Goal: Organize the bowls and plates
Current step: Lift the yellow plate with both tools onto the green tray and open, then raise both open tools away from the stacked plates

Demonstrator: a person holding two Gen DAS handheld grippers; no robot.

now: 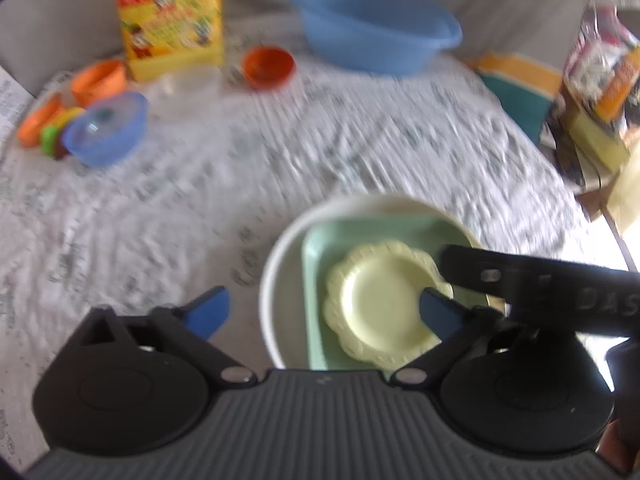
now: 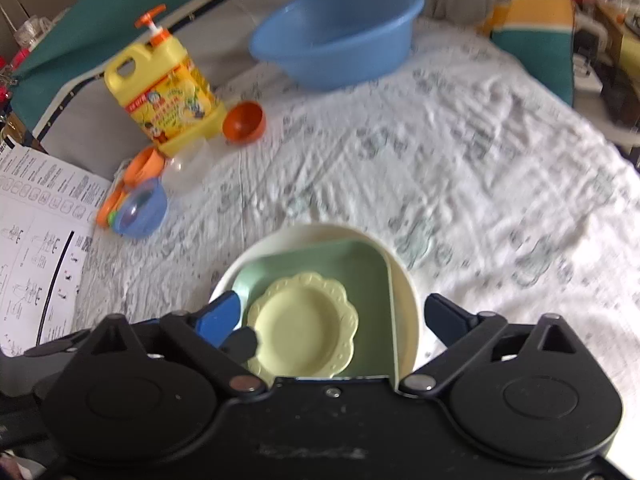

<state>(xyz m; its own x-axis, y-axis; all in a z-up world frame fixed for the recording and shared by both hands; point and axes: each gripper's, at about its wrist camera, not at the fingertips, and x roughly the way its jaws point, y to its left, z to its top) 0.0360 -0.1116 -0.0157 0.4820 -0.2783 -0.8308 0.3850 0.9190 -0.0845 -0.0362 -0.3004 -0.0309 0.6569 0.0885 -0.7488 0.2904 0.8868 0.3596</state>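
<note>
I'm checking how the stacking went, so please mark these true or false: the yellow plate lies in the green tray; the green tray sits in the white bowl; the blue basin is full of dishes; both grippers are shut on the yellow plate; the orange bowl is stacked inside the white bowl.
1. The yellow plate lies in the green tray. True.
2. The green tray sits in the white bowl. True.
3. The blue basin is full of dishes. False: it looks empty.
4. Both grippers are shut on the yellow plate. False: the left gripper and right gripper are open, gripping nothing.
5. The orange bowl is stacked inside the white bowl. False: it lies apart, beside the yellow bottle.
</note>
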